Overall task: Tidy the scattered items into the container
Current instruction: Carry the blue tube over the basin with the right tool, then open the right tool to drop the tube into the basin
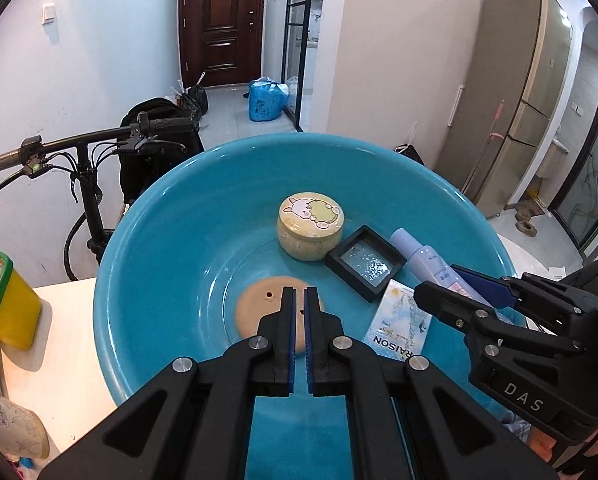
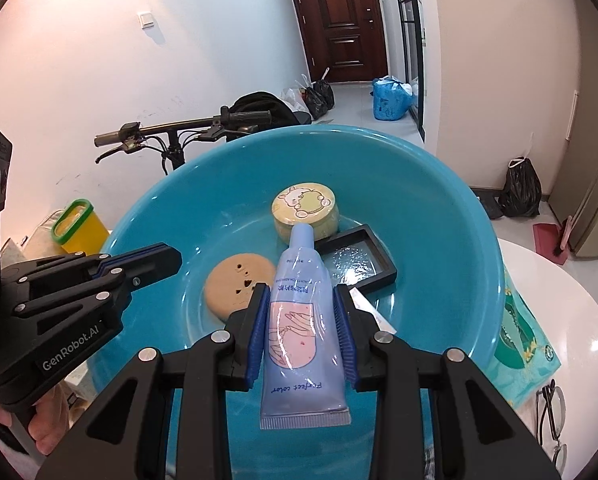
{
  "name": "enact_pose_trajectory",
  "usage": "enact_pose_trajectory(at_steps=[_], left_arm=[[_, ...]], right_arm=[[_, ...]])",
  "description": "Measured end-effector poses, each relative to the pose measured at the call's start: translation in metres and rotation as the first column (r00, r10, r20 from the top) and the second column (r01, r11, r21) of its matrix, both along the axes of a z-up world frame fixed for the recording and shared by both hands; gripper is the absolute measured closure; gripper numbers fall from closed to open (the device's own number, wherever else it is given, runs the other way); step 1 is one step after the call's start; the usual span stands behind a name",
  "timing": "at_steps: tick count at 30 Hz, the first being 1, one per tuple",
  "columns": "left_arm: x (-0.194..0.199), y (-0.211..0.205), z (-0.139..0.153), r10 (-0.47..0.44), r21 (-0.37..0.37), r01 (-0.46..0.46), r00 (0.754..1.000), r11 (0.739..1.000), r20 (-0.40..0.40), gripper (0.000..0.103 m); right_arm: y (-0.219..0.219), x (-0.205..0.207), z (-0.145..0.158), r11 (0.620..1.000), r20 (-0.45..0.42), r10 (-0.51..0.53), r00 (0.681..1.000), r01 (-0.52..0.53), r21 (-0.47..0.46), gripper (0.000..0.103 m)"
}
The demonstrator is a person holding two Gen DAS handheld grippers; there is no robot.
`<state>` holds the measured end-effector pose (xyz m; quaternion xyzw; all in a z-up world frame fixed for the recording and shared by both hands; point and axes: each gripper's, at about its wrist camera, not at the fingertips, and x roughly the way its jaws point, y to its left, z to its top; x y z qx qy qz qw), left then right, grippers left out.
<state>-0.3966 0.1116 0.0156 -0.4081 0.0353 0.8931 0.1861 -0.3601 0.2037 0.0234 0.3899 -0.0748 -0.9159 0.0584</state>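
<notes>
1. Wide blue basin (image 2: 439,184) on a white table (image 1: 59,344), seen from just above its near rim; the container for the tidying.
2. Already lying on the basin floor: a round cream tin (image 1: 310,224) with a cartoon lid, a black square frame box (image 1: 365,263) touching its right side, a flat tan disc (image 1: 273,312) nearer the camera, and a printed sachet (image 1: 399,326) at the frame's near corner.
3. Right gripper (image 2: 301,334) clamped on a pale blue tube (image 2: 301,320), one blue pad pressing each side of its body. Cap end pointing forward toward the tin, crimped end hanging back toward the camera. Held over the basin interior, above the gap between disc and frame box.
4. Left gripper (image 1: 299,340) pinched almost fully together with nothing between the pads, only a thin slit showing; poised over the near edge of the tan disc, not touching it as far as can be told.
5. Outside the basin: a yellow tub (image 1: 9,300) with a green rim at left, a teal packet (image 2: 527,344) and a pair of glasses (image 2: 555,420) at right.
6. Step in hand, by judgement: delivering the tube into the basin, late in the carry and not yet let go.
7. Next move likely calls for lowering slightly and parting the pads so the tube drops flat on bare floor, clear of the tin and frame box, then turning to whatever remains on the table.
</notes>
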Motion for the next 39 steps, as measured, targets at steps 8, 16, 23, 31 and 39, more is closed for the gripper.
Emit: enact_pose_trajectory(at_steps=[8, 16, 23, 31, 39], left_arm=[[-0.006, -0.003, -0.008, 0.003, 0.012, -0.003, 1.000, 1.000, 0.023, 0.099], [-0.012, -0.007, -0.021, 0.008, 0.007, -0.009, 0.996, 1.000, 0.094, 0.059], [-0.006, -0.013, -0.017, 0.033, -0.017, -0.033, 0.999, 0.999, 0.008, 0.028], [-0.011, -0.019, -0.020, 0.064, -0.003, -0.064, 0.998, 0.998, 0.009, 0.021], [-0.004, -0.020, -0.023, 0.062, -0.021, -0.062, 0.998, 0.998, 0.001, 0.021]], right_arm=[[0.002, -0.010, -0.006, 1.000, 0.018, -0.007, 1.000, 0.006, 0.008, 0.072], [0.003, -0.013, -0.018, 1.000, 0.061, -0.002, 0.998, 0.003, -0.014, 0.069], [-0.002, -0.013, -0.016, 1.000, 0.048, 0.009, 0.999, -0.010, 0.019, 0.051], [-0.005, -0.013, -0.016, 0.999, 0.047, 0.004, 0.999, -0.006, 0.043, 0.049], [-0.005, -0.008, -0.015, 0.995, 0.018, -0.016, 1.000, 0.014, 0.102, 0.036]])
